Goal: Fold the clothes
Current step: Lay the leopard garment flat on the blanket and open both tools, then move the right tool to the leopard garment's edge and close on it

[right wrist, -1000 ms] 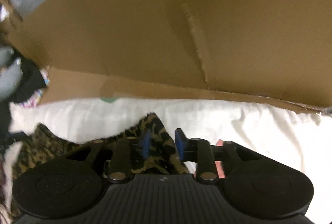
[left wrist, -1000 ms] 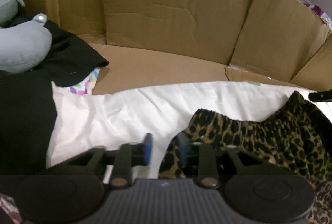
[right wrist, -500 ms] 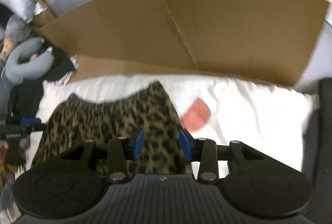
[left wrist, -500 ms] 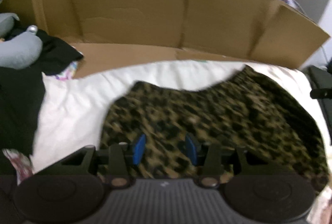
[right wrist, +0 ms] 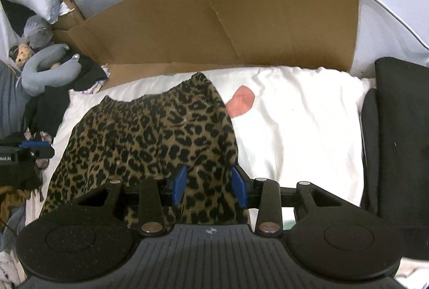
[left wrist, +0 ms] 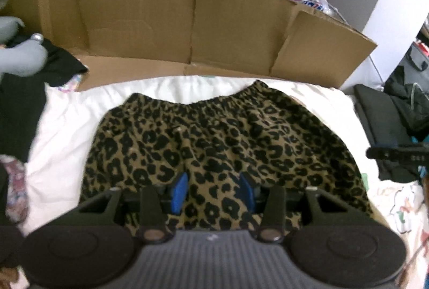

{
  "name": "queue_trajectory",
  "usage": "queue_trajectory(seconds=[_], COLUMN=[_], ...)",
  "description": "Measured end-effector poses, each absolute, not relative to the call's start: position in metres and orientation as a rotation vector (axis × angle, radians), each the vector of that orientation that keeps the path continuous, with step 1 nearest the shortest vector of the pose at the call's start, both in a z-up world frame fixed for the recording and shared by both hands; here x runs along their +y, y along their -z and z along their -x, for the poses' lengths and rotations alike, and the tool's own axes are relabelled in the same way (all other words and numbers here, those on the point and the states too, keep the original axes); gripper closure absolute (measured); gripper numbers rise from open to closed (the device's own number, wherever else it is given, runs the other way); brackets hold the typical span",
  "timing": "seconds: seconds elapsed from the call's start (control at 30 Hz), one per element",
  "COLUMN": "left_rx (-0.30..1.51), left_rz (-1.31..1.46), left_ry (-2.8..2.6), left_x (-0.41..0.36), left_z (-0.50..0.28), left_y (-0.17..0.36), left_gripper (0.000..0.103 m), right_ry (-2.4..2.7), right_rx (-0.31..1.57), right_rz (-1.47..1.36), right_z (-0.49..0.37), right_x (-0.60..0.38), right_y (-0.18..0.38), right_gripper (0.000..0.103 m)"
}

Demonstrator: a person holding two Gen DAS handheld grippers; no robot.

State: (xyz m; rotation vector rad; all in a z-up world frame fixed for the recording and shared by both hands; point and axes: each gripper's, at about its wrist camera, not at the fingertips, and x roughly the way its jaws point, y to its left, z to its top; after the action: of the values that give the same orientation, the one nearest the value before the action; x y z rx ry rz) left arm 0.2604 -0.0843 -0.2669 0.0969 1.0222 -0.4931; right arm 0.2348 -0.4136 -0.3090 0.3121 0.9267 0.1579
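Observation:
A leopard-print garment with a gathered waistband (left wrist: 214,139) (right wrist: 150,136) lies spread flat on a white sheet (left wrist: 64,128) (right wrist: 295,128), waistband toward the cardboard. My left gripper (left wrist: 213,191) hovers open over its near edge, with nothing between the blue pads. My right gripper (right wrist: 209,186) is open above the garment's near right part, also holding nothing. The right gripper's tip shows at the right edge of the left wrist view (left wrist: 396,153). The left one's tip shows at the left edge of the right wrist view (right wrist: 26,152).
A flattened cardboard wall (left wrist: 193,29) (right wrist: 241,21) stands behind the sheet. Black clothing (left wrist: 18,101) and a grey plush toy (right wrist: 48,69) lie at the left. Dark items (right wrist: 396,144) sit at the right. A pink patch (right wrist: 241,104) marks the sheet.
Both grippers have let go of the garment, opened and pulled back and up. The garment, bunched a second ago, now lies spread flat.

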Motion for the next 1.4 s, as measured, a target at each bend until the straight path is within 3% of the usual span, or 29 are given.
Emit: queue_trajectory(seconds=[0.27,0.53,0.67,1.07,1.4], left_rx=[1.063,1.131,1.137,1.165,1.101], left_rz=[-0.077,-0.071,-0.058,-0.085,-0.183], left_ry=[0.53,0.589,0.611,0.562,0.506], left_x=[-0.097,-0.112,-0.118,-0.117,-0.092], left_z=[-0.209,-0.172,-0.166,-0.173,-0.184], left_y=[0.278,0.301,0.318,0.372,0.375], left_gripper=[0.058,0.061,0.068,0.066,0.066], right_ry=[-0.128,-0.072,-0.043,-0.015,-0.003], right_rx=[0.92,0.921,0.932,0.951,0.992], right_rz=[-0.308,-0.364,-0.382,-0.369,-0.313], right_z=[-0.177,-0.136,-0.132,-0.144,-0.152], right_x=[-0.416,-0.423,-0.427,-0.428,-0.413], right_y=[0.301,0.326,0.343,0.368,0.387], right_gripper=[0.059,0.059,0.059,0.059,0.059])
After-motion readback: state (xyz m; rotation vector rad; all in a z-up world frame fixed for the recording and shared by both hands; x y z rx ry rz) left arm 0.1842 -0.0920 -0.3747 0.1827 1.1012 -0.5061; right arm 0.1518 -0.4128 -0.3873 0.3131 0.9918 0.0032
